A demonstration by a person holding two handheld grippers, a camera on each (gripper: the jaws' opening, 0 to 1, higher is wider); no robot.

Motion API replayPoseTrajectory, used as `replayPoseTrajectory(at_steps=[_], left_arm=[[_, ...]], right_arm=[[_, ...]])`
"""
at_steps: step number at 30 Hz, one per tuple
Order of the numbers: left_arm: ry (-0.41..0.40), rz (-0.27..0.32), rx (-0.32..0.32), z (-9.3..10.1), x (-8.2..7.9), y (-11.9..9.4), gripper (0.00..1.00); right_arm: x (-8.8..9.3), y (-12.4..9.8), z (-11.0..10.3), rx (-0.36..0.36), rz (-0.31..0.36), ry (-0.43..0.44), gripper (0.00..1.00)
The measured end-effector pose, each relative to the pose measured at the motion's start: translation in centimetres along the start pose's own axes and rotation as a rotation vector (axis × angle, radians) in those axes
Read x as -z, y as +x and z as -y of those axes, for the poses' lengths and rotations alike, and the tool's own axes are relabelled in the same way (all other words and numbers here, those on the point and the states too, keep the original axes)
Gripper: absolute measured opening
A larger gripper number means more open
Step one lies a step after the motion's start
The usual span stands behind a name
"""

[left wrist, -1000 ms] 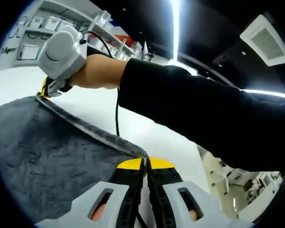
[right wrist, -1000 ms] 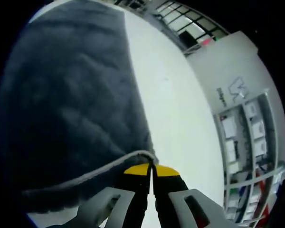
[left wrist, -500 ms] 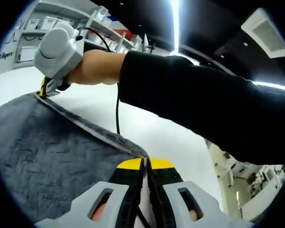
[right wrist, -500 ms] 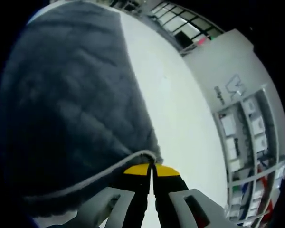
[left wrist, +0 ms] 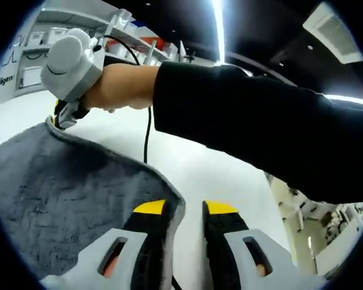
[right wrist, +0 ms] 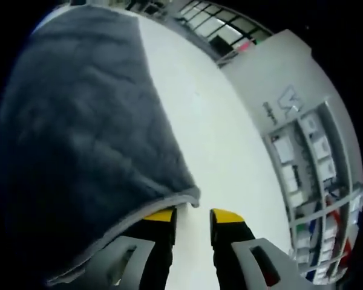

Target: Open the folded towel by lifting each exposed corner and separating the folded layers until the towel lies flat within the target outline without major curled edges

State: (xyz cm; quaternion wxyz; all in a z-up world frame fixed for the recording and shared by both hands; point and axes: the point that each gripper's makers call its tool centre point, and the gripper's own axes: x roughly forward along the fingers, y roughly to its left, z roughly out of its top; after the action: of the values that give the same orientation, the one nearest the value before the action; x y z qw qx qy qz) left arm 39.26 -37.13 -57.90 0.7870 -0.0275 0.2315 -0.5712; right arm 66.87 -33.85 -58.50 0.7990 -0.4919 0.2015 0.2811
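Observation:
The dark grey towel spreads over the white table on the left of the left gripper view. Its near corner rests against my left gripper's left yellow tip; that gripper is open and holds nothing. At the towel's far corner sits my right gripper, held by a hand with a black sleeve. In the right gripper view the towel covers the left side, with its pale-edged corner just above the open right gripper. Nothing lies between its fingers.
White table runs on past the towel's edge. Shelves with boxes and a white wall panel stand beyond the table. A black cable hangs from the right gripper down onto the table.
Both grippers were shut on the towel's corners and have opened, letting the corners go. The towel's edge between them has dropped and now sags onto the table.

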Motion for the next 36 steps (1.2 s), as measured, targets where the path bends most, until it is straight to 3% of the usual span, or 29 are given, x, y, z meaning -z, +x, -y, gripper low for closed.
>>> replayPoseTrajectory(at_steps=[2,6,10,14,18,21,23,26,29,33,36], left_arm=[[0.000,0.022,-0.008,0.0,-0.4,-0.5,0.37],[0.015,0.101,0.000,0.8,-1.6,-0.9,0.79],[0.073,0.113,0.000,1.6,-2.0,-1.5,1.00],[0.093,0.104,0.060,3.4,-1.9,-1.9,0.99],[0.124,0.092,0.056,4.1,-1.8,-2.5,1.00],[0.105,0.115,0.039,3.7,-2.4,-3.6,1.00],[0.101,0.144,0.001,3.1,-3.1,-4.6,1.00],[0.117,0.183,-0.108,1.1,-4.2,-6.6,1.00],[0.134,0.205,-0.140,0.2,-4.9,-8.8,1.00],[0.159,0.242,-0.241,-2.5,-5.8,-13.5,1.00],[0.145,0.274,-0.293,-4.3,-6.5,-17.2,1.00]], right_arm=[[0.3,-0.5,0.3,0.015,-0.009,0.018,0.35],[1.7,-1.9,0.7,0.037,-0.056,0.047,0.45],[2.9,-3.5,0.7,0.058,-0.081,0.108,0.55],[3.9,-5.4,0.5,0.083,-0.110,0.133,0.55],[4.6,-7.5,0.7,0.126,-0.115,0.181,0.59],[5.0,-8.9,0.9,0.154,-0.096,0.273,0.65],[5.2,-9.8,1.2,0.175,-0.095,0.301,0.70],[4.4,-11.6,1.7,0.232,-0.044,0.354,0.77],[3.6,-12.9,2.0,0.276,-0.002,0.443,0.83],[1.5,-14.8,1.7,0.308,0.120,0.612,1.00],[-0.2,-16.2,1.0,0.306,0.192,0.688,1.00]])
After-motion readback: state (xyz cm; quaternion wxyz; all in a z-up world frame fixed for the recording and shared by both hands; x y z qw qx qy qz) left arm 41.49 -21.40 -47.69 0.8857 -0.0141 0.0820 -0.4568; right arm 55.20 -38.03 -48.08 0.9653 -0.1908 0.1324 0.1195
